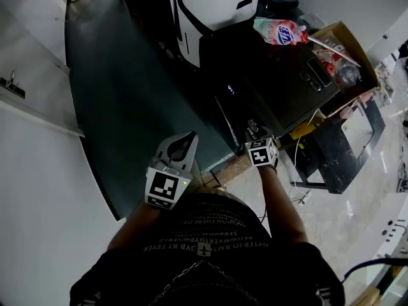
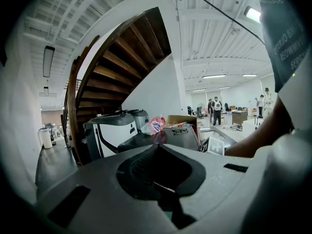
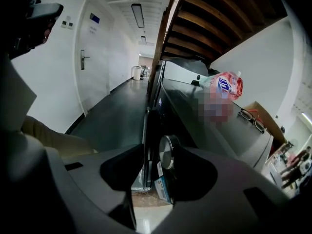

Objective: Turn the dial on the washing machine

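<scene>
The dark washing machine (image 1: 274,94) stands in front of me. Its round silver dial (image 3: 168,151) shows edge-on on the front panel in the right gripper view. My right gripper (image 3: 158,155) is at the machine's front edge (image 1: 252,132) with its jaws wide apart. The dial lies between them, close to the right jaw, with a gap showing on the left side. My left gripper (image 1: 189,138) hangs to the left over the dark floor, away from the machine. Its jaws (image 2: 158,150) meet with nothing between them.
On the machine's top lie a pink detergent bag (image 1: 280,32) and a pair of glasses (image 3: 253,121). A cardboard box (image 1: 347,50) stands at its far right, a white and black appliance (image 1: 213,5) behind it. A wooden staircase (image 2: 122,62) rises beyond.
</scene>
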The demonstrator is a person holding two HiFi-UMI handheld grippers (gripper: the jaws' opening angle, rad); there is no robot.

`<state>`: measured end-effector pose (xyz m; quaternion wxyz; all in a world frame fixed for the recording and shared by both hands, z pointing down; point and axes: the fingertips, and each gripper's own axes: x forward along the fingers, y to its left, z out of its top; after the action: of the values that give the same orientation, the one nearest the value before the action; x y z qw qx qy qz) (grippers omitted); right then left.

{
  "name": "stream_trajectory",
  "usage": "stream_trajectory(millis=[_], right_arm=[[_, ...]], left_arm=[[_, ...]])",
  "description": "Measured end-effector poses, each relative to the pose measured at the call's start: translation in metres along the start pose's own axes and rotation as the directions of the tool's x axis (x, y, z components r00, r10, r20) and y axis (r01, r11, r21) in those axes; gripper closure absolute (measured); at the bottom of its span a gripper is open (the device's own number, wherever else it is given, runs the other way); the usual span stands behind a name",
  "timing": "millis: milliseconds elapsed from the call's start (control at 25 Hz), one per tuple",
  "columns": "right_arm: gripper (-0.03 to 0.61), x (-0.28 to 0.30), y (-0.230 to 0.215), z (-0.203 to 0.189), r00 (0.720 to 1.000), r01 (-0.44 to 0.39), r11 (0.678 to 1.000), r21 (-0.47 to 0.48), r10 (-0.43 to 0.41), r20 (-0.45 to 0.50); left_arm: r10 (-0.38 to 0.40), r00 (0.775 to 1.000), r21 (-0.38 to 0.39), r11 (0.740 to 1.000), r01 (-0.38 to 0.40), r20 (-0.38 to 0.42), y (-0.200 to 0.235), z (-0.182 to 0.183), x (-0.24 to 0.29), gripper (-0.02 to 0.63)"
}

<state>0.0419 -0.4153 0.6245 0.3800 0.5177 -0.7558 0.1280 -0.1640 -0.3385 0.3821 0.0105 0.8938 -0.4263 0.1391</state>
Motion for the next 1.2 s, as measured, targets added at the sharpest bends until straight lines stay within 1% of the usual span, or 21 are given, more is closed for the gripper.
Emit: stream_trajectory(millis=[120, 200, 280, 440, 600, 800, 1000, 1200], right_arm=[[0.411, -0.001, 0.000, -0.015, 1.000, -0.003, 1.000, 0.026, 0.004, -0.029], [0.394, 0.000, 0.003, -0.023, 0.999, -0.020, 0.999, 0.028, 0.022, -0.047], [0.391, -0.002, 0.004, -0.028, 0.998, -0.034, 0.999, 0.025, 0.035, -0.049], [0.391, -0.016, 0.004, -0.014, 0.999, -0.032, 0.999, 0.020, 0.032, 0.004], [0.393, -0.020, 0.005, 0.001, 0.999, -0.033, 0.999, -0.026, 0.034, 0.038], [0.391, -0.005, 0.003, 0.001, 0.999, -0.032, 0.997, -0.064, 0.033, 0.018], [0.391, 0.001, 0.002, -0.002, 0.999, -0.035, 0.998, -0.054, 0.036, 0.015], [0.391, -0.001, 0.002, -0.012, 0.999, -0.035, 0.998, -0.051, 0.034, -0.021]], left_arm=[[0.016, 1.000, -0.013, 1.000, -0.017, -0.006, 0.002, -0.003, -0.008, 0.607], [0.026, 1.000, -0.027, 0.999, -0.026, -0.009, 0.003, -0.004, -0.010, 0.607], [0.030, 0.999, -0.033, 0.999, -0.031, -0.013, 0.000, -0.004, -0.011, 0.607], [0.028, 0.999, -0.038, 0.999, -0.030, -0.034, -0.007, -0.007, -0.015, 0.607], [0.025, 0.998, -0.038, 0.999, -0.027, -0.051, -0.017, -0.009, -0.015, 0.607], [0.022, 0.998, -0.019, 1.000, -0.023, -0.058, -0.026, -0.007, -0.019, 0.607], [0.033, 0.996, -0.021, 0.999, -0.034, -0.080, -0.027, -0.012, -0.022, 0.607], [0.034, 0.996, -0.014, 0.999, -0.036, -0.078, -0.031, -0.009, -0.022, 0.607]])
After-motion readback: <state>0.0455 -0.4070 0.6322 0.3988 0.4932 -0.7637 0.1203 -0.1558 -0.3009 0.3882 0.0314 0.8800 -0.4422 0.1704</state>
